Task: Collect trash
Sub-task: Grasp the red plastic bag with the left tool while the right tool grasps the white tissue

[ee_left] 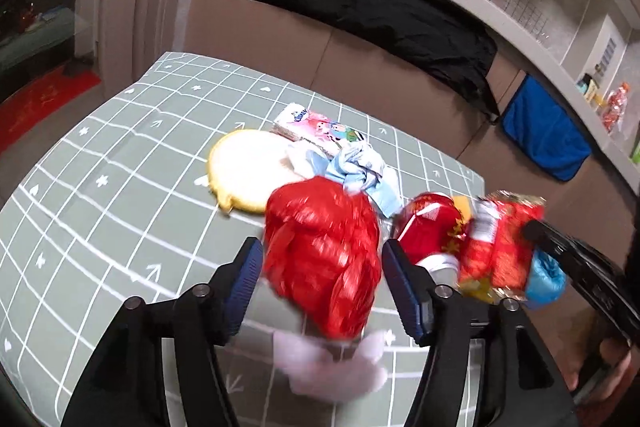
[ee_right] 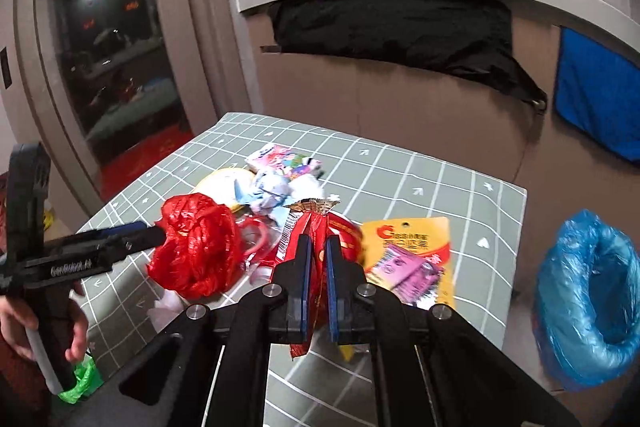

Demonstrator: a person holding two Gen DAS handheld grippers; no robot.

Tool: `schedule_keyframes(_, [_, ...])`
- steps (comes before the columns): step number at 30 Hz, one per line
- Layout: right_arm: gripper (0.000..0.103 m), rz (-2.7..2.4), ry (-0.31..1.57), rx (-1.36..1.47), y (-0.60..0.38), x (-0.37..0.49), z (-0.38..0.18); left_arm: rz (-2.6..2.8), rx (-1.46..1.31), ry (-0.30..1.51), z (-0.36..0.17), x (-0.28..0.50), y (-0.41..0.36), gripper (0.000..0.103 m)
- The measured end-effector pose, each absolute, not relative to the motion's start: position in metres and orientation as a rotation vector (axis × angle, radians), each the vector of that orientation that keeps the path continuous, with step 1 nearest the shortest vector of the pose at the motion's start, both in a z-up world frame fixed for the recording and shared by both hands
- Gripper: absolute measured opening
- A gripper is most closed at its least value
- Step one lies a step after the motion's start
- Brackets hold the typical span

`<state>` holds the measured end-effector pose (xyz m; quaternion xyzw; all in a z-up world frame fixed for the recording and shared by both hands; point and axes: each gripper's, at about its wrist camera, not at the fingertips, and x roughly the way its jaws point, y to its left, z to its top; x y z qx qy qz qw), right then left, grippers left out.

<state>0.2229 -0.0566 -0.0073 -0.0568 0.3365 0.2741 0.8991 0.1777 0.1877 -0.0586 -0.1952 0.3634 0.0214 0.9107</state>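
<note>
A crumpled red plastic bag (ee_left: 320, 255) lies on the grid-patterned tablecloth (ee_left: 100, 187), between the fingers of my left gripper (ee_left: 320, 279). The jaws stand open, with a gap on each side of the bag. In the right wrist view the same bag (ee_right: 192, 247) shows with the left gripper's finger (ee_right: 140, 235) at its edge. My right gripper (ee_right: 318, 251) is shut on a red snack wrapper (ee_right: 316, 227), held above the table. That wrapper (ee_left: 500, 239) also appears at the right in the left wrist view. A bin with a blue liner (ee_right: 588, 299) stands off the table's right side.
Around the bag lie a yellow-rimmed white plate (ee_left: 248, 167), a tissue pack (ee_left: 316, 129), crumpled light-blue paper (ee_left: 356, 167), white tissue (ee_left: 332, 367), a red round pack (ee_left: 424, 227) and a yellow packet (ee_right: 412, 251). A person's hand (ee_right: 24, 319) holds the left gripper. Brown cabinets stand behind.
</note>
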Motion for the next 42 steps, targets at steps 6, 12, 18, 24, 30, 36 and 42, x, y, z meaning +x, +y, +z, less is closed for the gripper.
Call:
schedule_keyframes(6, [0.006, 0.536, 0.687, -0.079, -0.08, 0.219, -0.004, 0.102, -0.349, 0.791, -0.071, 0.198, 0.182, 0.063])
schedule_keyframes(12, [0.008, 0.569, 0.719, -0.073, -0.083, 0.208, -0.021, 0.072, -0.487, 0.81, -0.081, 0.205, 0.197, 0.063])
schedule_keyframes(18, [0.063, 0.55, 0.738, -0.029, -0.095, 0.193, -0.035, 0.029, -0.57, 0.847, -0.088, 0.212, 0.201, 0.063])
schedule_keyframes(24, [0.063, 0.511, 0.835, 0.036, -0.11, 0.183, -0.061, 0.043, -0.573, 0.84, -0.09, 0.218, 0.193, 0.063])
schedule_keyframes(30, [0.063, 0.615, 0.853, -0.013, -0.086, 0.167, -0.061, 0.027, -0.529, 0.799, -0.078, 0.205, 0.194, 0.045])
schedule_keyframes(36, [0.063, 0.798, 0.845, -0.125, -0.031, 0.156, -0.055, 0.04, -0.487, 0.713, -0.054, 0.162, 0.217, 0.038])
schedule_keyframes(42, [0.063, 0.917, 0.851, -0.252, 0.034, 0.157, -0.063, 0.14, -0.45, 0.598, -0.028, 0.118, 0.247, 0.038])
